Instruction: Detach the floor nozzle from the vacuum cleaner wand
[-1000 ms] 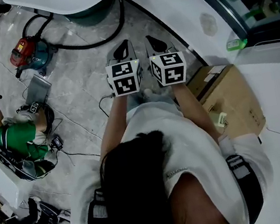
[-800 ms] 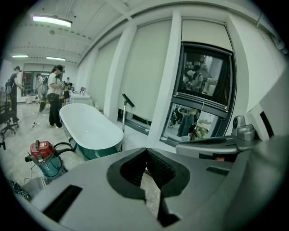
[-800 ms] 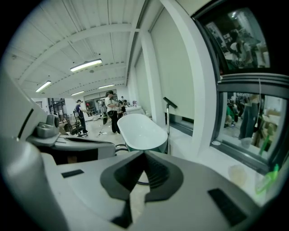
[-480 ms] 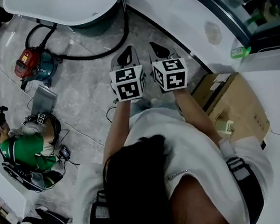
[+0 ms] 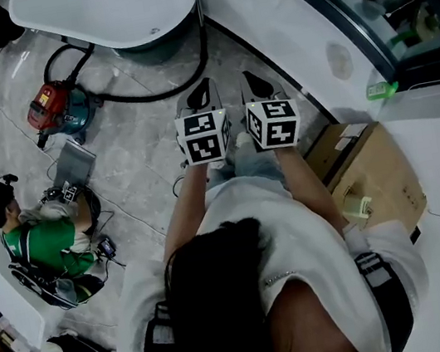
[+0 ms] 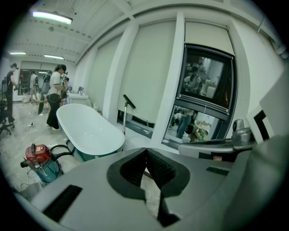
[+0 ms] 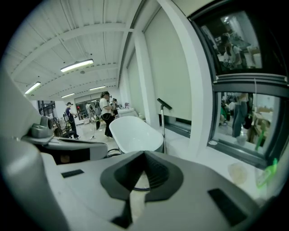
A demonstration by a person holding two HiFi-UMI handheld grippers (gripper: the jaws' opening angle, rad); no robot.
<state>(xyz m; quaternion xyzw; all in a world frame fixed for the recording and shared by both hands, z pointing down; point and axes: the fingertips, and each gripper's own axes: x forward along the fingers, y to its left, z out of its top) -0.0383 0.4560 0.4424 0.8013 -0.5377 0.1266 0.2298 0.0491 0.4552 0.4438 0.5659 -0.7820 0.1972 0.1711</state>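
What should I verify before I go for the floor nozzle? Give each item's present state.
1. Left gripper empty: ok, jaws together on nothing.
2. Right gripper empty: ok, jaws together on nothing.
3. Vacuum cleaner found: ok, a red and teal canister on the floor beside the white bathtub.
4. Floor nozzle and wand in sight: cannot tell. The black hose curves round the bathtub's end, and no nozzle can be made out.
5. Grippers at the vacuum cleaner: not ok, both are held well apart from it.
6. Bystanders: ok, the seated person is off to the left, away from the hose.
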